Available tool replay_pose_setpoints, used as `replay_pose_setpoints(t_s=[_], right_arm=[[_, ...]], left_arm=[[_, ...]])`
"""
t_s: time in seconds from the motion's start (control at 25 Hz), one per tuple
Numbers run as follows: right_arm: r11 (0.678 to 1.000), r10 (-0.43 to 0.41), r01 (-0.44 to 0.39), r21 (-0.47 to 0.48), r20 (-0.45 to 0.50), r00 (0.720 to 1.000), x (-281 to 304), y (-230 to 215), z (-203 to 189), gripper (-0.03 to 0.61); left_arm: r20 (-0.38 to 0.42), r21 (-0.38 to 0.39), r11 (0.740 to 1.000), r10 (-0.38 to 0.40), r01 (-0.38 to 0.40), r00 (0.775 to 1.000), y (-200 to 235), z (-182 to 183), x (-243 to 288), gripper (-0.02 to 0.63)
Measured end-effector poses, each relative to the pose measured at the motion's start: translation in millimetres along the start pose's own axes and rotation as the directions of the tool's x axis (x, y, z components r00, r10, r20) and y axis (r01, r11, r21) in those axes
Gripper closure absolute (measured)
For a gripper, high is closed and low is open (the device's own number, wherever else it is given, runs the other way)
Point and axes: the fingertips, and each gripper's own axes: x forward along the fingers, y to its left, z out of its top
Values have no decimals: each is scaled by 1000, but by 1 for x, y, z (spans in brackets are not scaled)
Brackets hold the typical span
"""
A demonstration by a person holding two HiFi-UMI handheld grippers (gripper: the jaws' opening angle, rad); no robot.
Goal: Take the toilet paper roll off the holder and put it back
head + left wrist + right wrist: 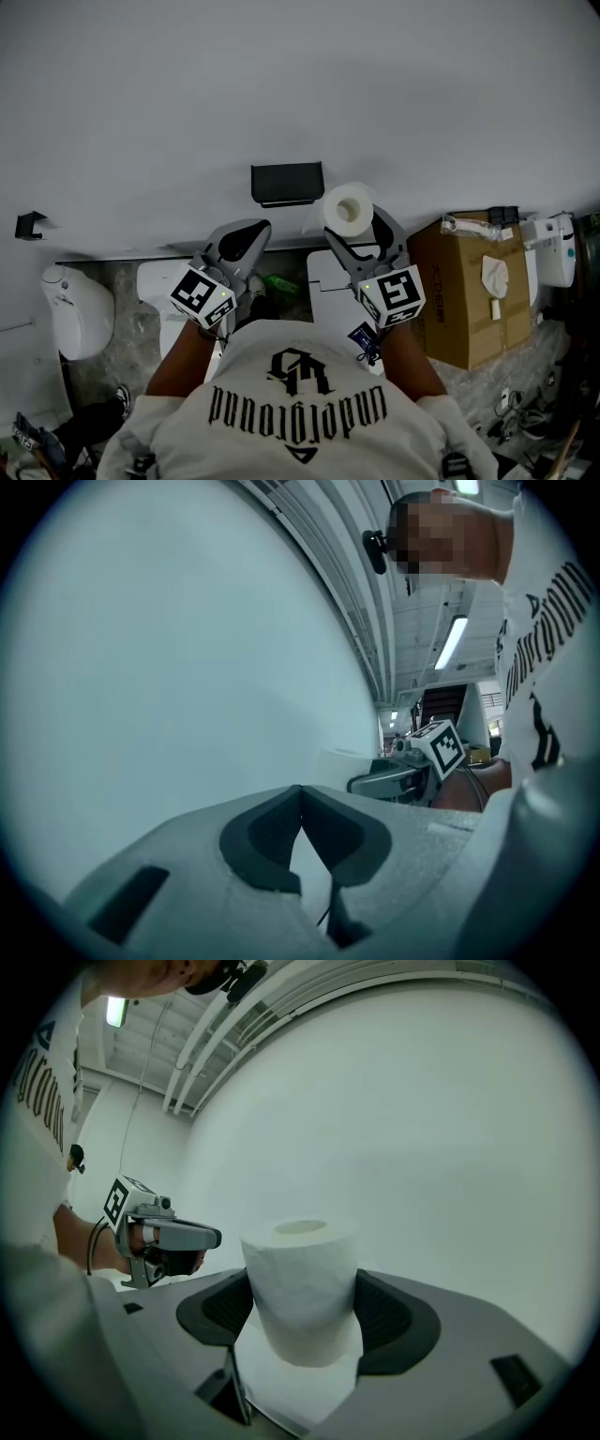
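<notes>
A white toilet paper roll (pixel 349 209) (pixel 302 1290) is clamped between the jaws of my right gripper (pixel 361 230) (pixel 305 1312), just right of the black wall holder (pixel 287 182), which carries no roll. A loose sheet hangs below the roll. My left gripper (pixel 246 232) (pixel 301 829) is shut with nothing in it, below and slightly left of the holder. In the right gripper view the left gripper (pixel 159 1238) shows at the left; in the left gripper view the right gripper (pixel 412 766) shows at the right.
A plain white wall (pixel 281 84) fills the upper half. A cardboard box (pixel 478 291) stands at the right, a white toilet (pixel 75 309) at the left, a white cistern lid (pixel 330 286) below the grippers. A small black bracket (pixel 28 225) is on the wall far left.
</notes>
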Motion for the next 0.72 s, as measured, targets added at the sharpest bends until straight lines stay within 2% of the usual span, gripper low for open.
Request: replay_pose_setpoints(t_s=[0.72], right_arm=[[997,66,-66,31,2,998,80,-6,7,247]], left_arm=[[-25,4,1000,11,-11,1000,61,-1,17,601]])
